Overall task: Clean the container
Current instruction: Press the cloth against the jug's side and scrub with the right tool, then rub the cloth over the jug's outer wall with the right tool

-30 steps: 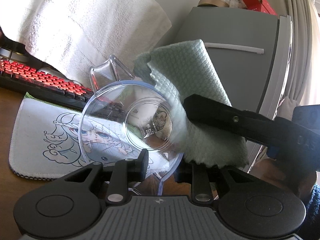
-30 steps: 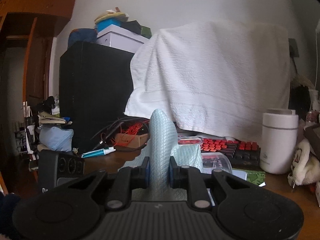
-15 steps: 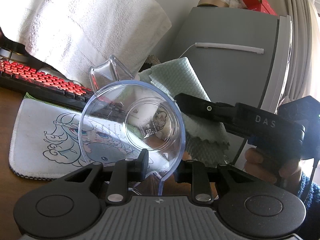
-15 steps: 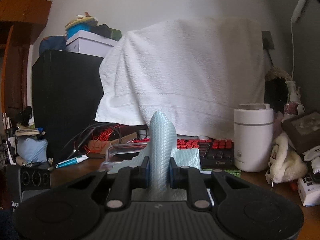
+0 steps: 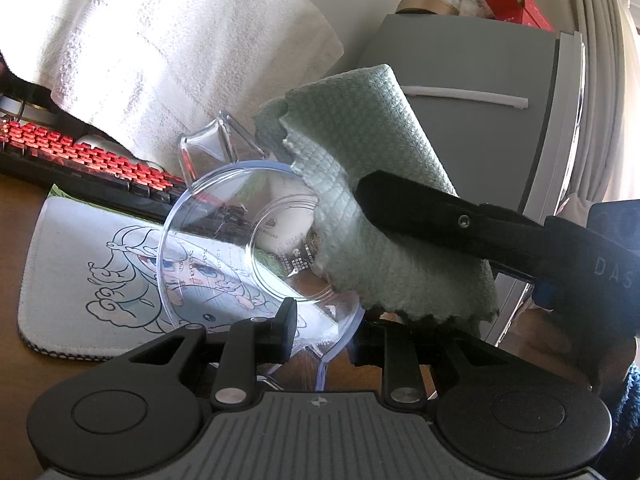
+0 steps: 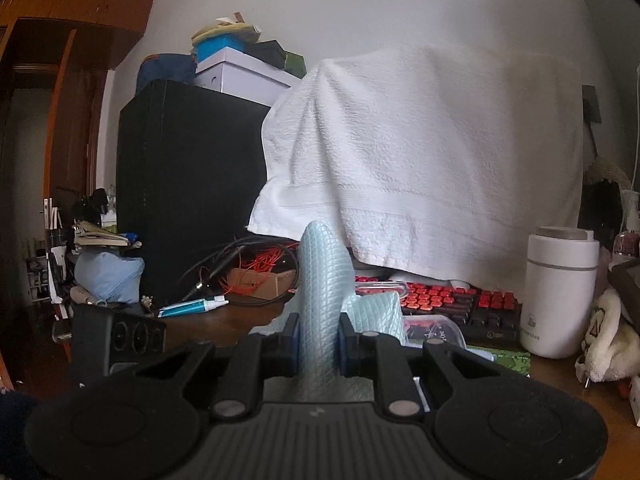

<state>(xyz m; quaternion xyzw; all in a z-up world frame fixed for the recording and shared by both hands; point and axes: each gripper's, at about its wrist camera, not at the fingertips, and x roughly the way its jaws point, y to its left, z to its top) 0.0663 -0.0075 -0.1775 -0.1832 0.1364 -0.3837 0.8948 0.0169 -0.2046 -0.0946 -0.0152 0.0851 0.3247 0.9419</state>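
Left gripper [image 5: 320,330]: your fingers stay clamped on the clear container's [image 5: 256,248] rim, tilted mouth-up before them.
Cloth [image 5: 372,184]: back against the container's right wall after swinging off; wiping continues.
Right gripper [image 6: 319,338]: your fingers stay pinched on the cloth.

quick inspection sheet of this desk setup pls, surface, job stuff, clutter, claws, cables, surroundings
surface: brown wooden desk, printed cloth mat on it
job's things: clear container tilted on its side; green cloth at its rim
clutter: red keyboard, white mug, tube
claws: left claw shut on container; right claw shut on cloth
cables: tangle by black cabinet
surroundings: white towel draped behind, grey cabinet
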